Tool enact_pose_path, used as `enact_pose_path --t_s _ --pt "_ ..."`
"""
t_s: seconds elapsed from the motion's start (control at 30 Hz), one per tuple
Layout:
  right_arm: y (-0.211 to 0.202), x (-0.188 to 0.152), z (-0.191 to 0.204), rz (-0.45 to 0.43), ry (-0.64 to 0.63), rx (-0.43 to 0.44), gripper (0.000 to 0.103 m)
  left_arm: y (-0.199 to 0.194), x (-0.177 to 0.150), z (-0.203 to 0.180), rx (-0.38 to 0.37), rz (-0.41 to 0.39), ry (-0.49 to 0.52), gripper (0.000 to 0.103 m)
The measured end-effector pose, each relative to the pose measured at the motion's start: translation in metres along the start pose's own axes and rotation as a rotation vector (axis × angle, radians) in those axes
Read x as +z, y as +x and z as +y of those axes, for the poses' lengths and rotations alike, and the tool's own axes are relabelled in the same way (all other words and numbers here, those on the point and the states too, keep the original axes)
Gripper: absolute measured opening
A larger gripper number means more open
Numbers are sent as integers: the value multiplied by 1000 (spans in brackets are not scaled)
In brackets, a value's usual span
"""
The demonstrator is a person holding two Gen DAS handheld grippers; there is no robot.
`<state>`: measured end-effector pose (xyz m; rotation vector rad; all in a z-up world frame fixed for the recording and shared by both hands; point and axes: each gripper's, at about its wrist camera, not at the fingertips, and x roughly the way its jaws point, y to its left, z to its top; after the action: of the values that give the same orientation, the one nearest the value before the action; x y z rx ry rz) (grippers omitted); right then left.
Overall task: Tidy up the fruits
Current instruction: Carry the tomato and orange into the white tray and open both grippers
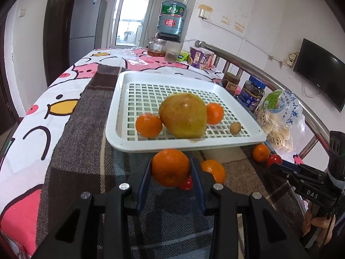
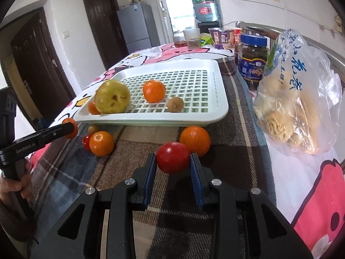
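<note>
**Both grippers loaded in front of the tray**

The left gripper (image 1: 170,168) is clamping a tangerine (image 1: 170,168) just short of the white tray (image 1: 151,145); the right gripper (image 2: 173,161) is squeezing a red tomato (image 2: 173,160) (pads touching both sides); inside the tray a yellow-green pear (image 1: 182,115) is sitting between two tangerines; another tangerine (image 2: 101,143) is lying on the checked cloth (image 2: 226,133).

White slotted tray (image 1: 248,139) holds pear (image 1: 182,116), two oranges (image 1: 148,125), small brown fruit (image 1: 235,128).
</note>
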<state>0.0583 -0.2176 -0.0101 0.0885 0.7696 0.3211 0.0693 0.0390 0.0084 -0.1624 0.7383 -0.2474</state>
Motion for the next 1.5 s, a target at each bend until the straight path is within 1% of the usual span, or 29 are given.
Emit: enact_pose_path --t_s 0.17,0.37,0.63,0.83,1.07,1.33,1.5 --pt "-3 10 7 -10 -2 8 30 -12 9 -4 1 -41 2 39" --pt "-16 31 23 -40 -32 38 30 -25 22 -8 -15 -76 2 39" --pt "-22 54 37 -78 -72 40 30 -27 45 -10 -23 -104 -7 39" --pt "-10 74 36 -80 -69 33 30 -12 63 -5 -16 -100 -35 39" --pt "9 99 17 -81 -7 17 30 16 79 13 -3 -71 -96 39" --pt "36 117 2 -72 34 -6 30 34 100 29 14 -74 -149 39" --pt "55 124 -8 -59 64 -19 30 55 106 36 21 -50 -175 39"
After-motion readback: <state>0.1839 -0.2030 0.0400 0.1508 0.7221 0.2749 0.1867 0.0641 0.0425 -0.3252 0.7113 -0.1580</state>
